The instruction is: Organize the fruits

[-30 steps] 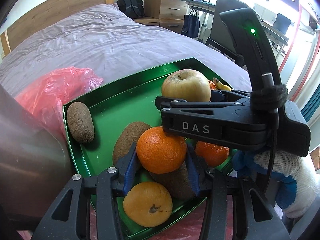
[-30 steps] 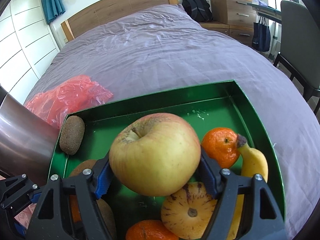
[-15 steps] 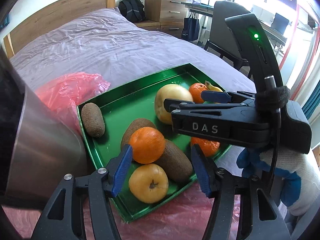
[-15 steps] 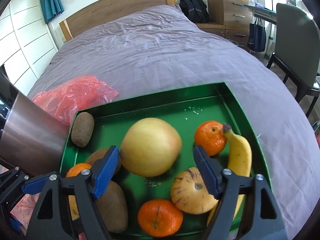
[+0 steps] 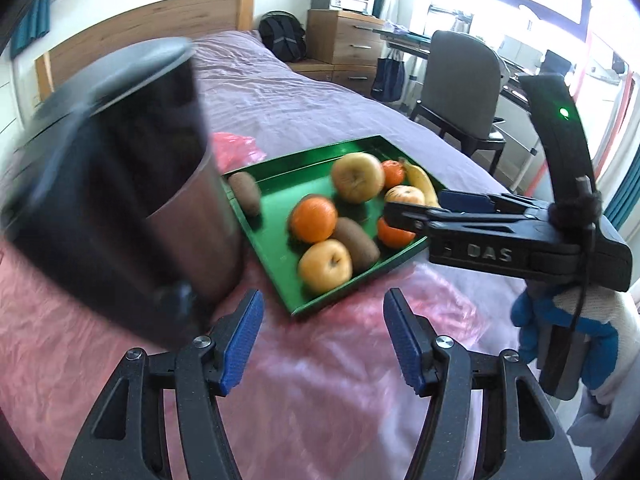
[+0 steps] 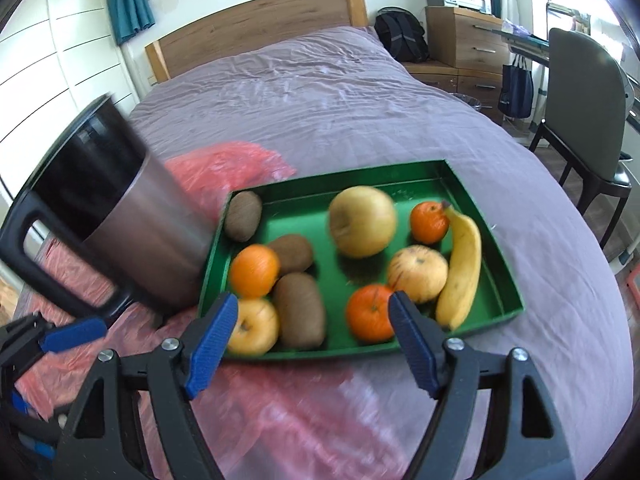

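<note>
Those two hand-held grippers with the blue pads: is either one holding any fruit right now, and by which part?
Neither. The left hand-held gripper has opening jaws with nothing between them, and the right hand-held gripper stands open and bare. All the fruit lies in the green tray.

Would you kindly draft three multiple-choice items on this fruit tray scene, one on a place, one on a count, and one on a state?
1. Where does the banana lie in the green tray, seen from the right wrist camera?
A. Along the right wall
B. Against the left wall
C. In the far left corner

2. How many kiwis are in the tray?
A. One
B. Three
C. Five

3. What is between the fingers of the right gripper?
A. The big apple
B. A mandarin
C. Nothing

Answers:
1. A, the banana runs along the tray's right wall, beside a mandarin.
2. B, one kiwi lies in the far left corner and two more lie near the front left.
3. C, the blue pads stand apart with no fruit between them, and the big apple rests in the tray.
</note>
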Demonstrator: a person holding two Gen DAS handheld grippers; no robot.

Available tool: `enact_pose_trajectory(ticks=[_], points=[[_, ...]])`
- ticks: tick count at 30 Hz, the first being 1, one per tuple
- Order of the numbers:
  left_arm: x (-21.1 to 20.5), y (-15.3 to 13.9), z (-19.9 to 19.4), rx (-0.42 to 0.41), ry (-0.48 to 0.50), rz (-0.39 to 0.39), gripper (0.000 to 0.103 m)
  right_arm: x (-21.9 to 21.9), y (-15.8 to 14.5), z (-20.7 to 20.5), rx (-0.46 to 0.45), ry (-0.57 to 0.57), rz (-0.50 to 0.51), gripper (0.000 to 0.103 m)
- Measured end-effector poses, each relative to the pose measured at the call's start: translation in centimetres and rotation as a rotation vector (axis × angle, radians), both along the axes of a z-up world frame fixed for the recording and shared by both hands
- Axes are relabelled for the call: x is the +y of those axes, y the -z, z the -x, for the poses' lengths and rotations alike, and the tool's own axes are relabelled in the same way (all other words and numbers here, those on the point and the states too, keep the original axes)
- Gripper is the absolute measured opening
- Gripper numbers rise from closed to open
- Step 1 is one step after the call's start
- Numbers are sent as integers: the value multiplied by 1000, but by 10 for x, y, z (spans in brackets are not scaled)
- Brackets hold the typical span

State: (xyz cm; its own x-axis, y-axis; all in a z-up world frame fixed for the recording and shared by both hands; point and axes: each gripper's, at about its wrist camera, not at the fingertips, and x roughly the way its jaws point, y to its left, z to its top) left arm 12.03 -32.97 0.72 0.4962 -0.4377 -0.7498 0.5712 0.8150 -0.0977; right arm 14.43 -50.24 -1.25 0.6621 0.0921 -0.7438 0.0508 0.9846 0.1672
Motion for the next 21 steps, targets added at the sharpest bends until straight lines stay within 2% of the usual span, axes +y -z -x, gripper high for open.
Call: enact_pose_trajectory(ticks=[5,9,18,20,21], points=[[60,-2,25,-29,-69,-26,58,48,0,38,-6,-58,10,103],[104,-3,41,-56,-137,-38,64,86,-1,63,-22,-96,2,103],[191,2,67,-62,-279,-19,69,168,-10,104,-68,-177,59,103],[209,2,72,-62,-306,-5,75,183,-12,112,-77,-185,74,103],[214,2,74,-64,-319,-2,82,188,-13,115,-81,-186,81,103]])
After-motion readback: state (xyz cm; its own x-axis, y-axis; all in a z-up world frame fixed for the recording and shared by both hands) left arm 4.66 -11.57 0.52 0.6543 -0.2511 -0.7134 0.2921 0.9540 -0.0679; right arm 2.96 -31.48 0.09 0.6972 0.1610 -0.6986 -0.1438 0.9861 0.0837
